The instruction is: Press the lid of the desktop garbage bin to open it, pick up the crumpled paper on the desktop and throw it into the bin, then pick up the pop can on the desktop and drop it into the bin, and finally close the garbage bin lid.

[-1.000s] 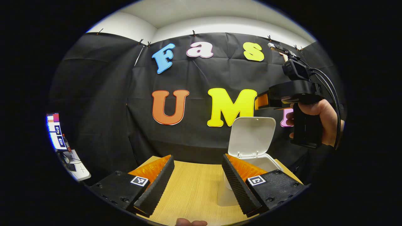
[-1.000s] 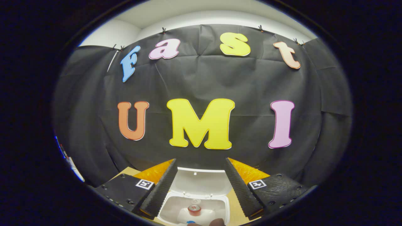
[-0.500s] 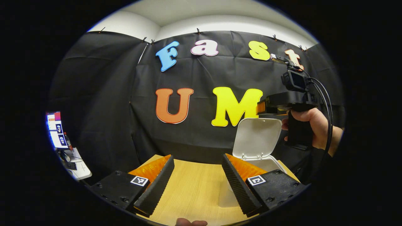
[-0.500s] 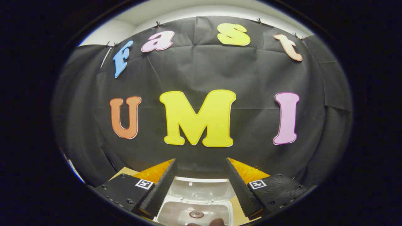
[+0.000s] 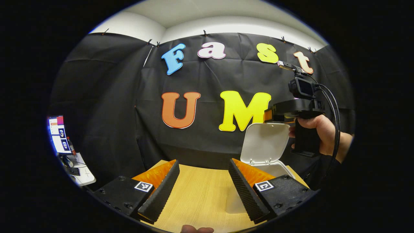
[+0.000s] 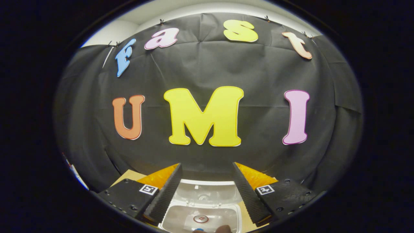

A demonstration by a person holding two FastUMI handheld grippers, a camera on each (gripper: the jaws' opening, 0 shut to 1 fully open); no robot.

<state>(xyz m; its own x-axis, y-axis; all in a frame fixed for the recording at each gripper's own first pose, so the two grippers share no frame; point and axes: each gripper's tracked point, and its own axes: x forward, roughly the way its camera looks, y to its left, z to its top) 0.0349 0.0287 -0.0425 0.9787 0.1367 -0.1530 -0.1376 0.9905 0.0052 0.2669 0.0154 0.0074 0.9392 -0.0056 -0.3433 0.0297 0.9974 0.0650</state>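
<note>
Above open bin [image 6: 201,217]: right hand-held gripper [image 6: 204,189] spread wide, empty; pop can [image 6: 201,219] inside, label unreadable.

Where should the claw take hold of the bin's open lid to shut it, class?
At the lid's free top edge, coming from behind and above: it stands upright on hinges at the bin's rear rim. The right claw hovers open above it.

Black cloth wall [image 5: 106,97], white ceiling [image 5: 194,13], wooden table [image 5: 200,194].
</note>
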